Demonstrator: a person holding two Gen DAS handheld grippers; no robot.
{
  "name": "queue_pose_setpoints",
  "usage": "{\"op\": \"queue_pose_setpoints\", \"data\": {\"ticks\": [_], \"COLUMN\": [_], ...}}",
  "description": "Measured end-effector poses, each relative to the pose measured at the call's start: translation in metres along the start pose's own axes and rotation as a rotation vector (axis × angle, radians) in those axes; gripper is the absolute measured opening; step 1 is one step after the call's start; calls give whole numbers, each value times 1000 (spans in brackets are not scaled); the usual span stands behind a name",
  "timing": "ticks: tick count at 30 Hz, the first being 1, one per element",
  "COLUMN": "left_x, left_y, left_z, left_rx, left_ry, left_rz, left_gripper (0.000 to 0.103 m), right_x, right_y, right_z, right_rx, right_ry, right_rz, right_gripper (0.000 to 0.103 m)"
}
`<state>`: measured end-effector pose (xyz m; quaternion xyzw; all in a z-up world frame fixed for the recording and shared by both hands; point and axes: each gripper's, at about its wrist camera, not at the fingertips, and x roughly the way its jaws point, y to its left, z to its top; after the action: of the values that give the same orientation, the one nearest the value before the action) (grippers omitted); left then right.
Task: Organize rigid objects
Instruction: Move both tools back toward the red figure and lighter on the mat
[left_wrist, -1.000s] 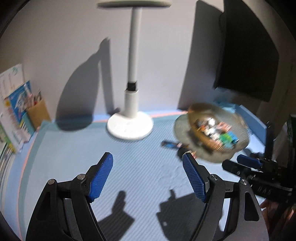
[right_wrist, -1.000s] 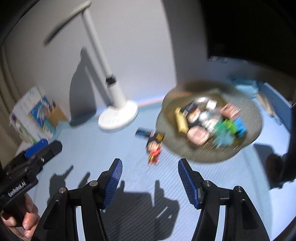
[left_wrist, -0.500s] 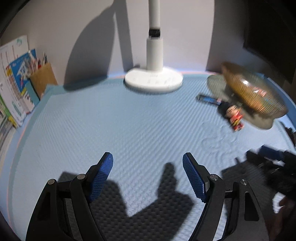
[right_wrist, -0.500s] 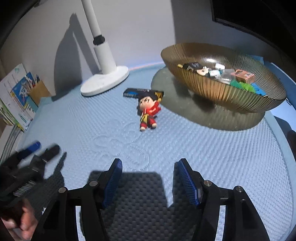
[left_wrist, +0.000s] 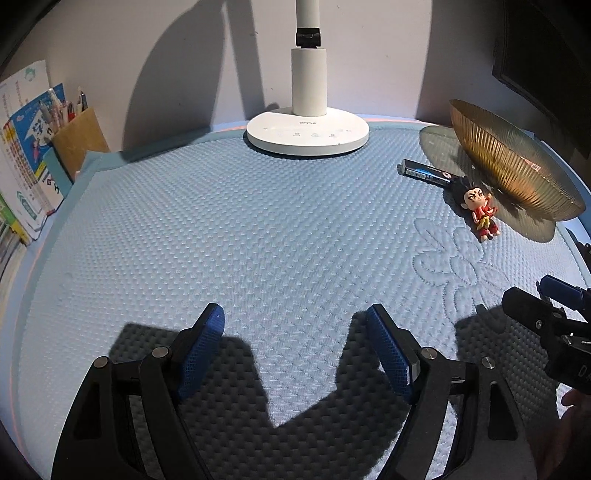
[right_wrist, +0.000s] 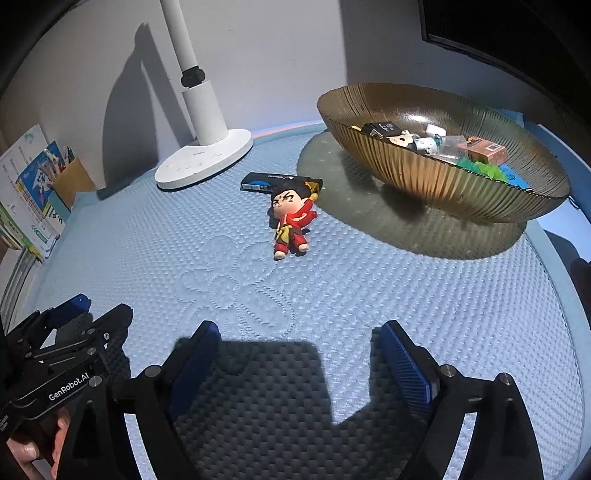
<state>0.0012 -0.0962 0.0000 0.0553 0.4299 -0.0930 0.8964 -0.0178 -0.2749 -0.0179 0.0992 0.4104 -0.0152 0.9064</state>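
Note:
A small red-clad figurine (right_wrist: 291, 221) lies on its back on the blue mat, next to a black-and-blue flat box (right_wrist: 275, 181) just behind its head. Both also show in the left wrist view, the figurine (left_wrist: 479, 211) and the box (left_wrist: 426, 172). A ribbed amber glass bowl (right_wrist: 424, 173) holding several small items stands to their right; it shows in the left wrist view (left_wrist: 509, 162) too. My left gripper (left_wrist: 295, 347) is open and empty, low over the mat's near middle. My right gripper (right_wrist: 301, 354) is open and empty, in front of the figurine.
A white desk lamp base (left_wrist: 307, 131) stands at the back by the wall. Books and a cardboard pen holder (left_wrist: 75, 138) line the left edge. A dark monitor (right_wrist: 509, 33) hangs at the back right. The mat (left_wrist: 240, 240) has a raised edge.
Both grippers have come down low over the mat and steadied. The views tilted from the wall toward the mat; the bowl, figurine and box stayed in place.

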Motion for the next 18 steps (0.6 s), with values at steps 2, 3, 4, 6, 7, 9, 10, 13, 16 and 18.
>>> {"op": "queue_pose_setpoints", "data": {"ticks": [2,3,4,6,7,9,10,13,16,18], "left_x": [1,1,1,2,2,2,2,2,2,2], "left_y": [0,0,0,1,1,1,1,1,1,1], "left_z": [0,0,0,0,1,1,1,1,1,1], "left_rx": [-4,-6,-8,-12,-14,-16,-16,-18,-17,-16], "left_ry": [3,4,4,6,6,7,8,9,9,9], "left_rz": [0,-1,-1,-2,-4,-7,-7,-4,-5,-3], "left_gripper": [78,79,79,80,80,80,80,81,81,81], "right_x": [0,0,-1,0,-1,0,0,1,1,0], "right_y": [-2,-2,-2,-3,-2,-2,-2,-2,-4,-5], "right_z": [0,0,0,-1,-1,-1,-1,-1,-1,-2], "right_rx": [8,11,13,14,13,9,8,6,14,19], "right_ry": [0,1,1,4,4,5,6,10,8,8], "right_rz": [2,3,3,4,5,0,-4,-6,1,3], "right_gripper": [88,88,89,91,92,92,92,92,93,93]}}
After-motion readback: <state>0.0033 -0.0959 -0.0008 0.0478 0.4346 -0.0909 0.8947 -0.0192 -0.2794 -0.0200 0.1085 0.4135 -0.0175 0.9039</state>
